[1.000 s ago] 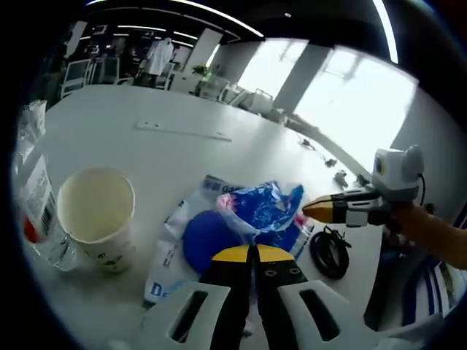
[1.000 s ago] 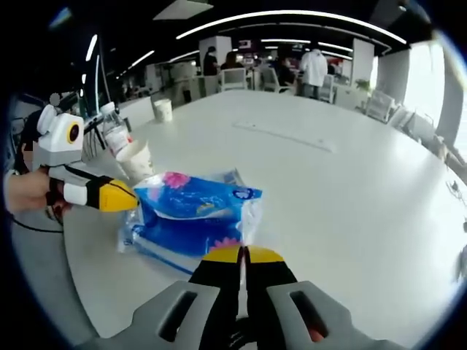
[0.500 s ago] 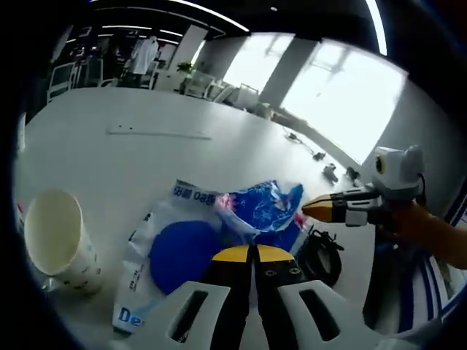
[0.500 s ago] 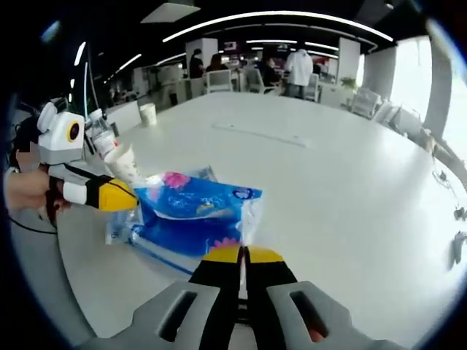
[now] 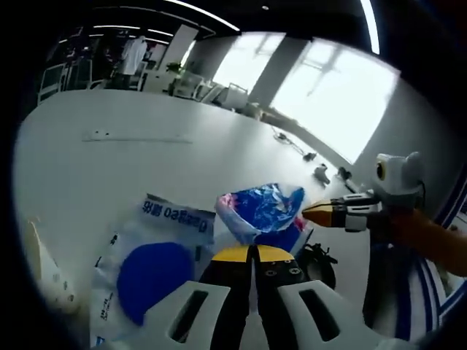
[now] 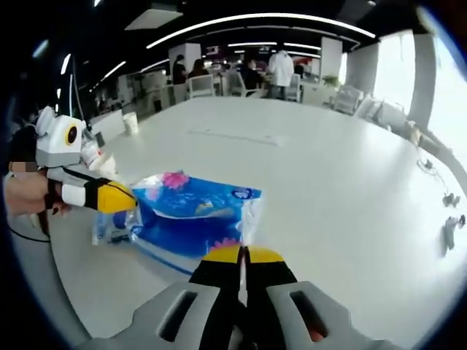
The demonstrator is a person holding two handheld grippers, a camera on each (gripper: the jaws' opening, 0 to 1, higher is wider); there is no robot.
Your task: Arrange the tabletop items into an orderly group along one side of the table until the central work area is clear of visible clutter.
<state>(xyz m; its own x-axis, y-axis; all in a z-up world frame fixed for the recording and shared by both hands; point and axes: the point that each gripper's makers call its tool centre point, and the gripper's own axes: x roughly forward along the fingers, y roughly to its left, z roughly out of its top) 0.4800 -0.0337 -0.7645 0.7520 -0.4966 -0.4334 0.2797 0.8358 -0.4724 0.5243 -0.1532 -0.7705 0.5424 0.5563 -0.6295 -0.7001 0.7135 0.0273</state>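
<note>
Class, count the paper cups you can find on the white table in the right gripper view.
2: one paper cup just behind the left hand-held gripper, another paper cup farther back near the table edge. Others may be hidden.

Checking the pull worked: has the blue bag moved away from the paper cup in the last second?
Yes. In the left gripper view, the blue bag has drawn rightward, away from the paper cup, which now sits at the left edge.

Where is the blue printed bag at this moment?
In the right gripper view the blue printed bag lies on the white table, just beyond the right hand-held gripper, with the left hand-held gripper at its left end.
</note>
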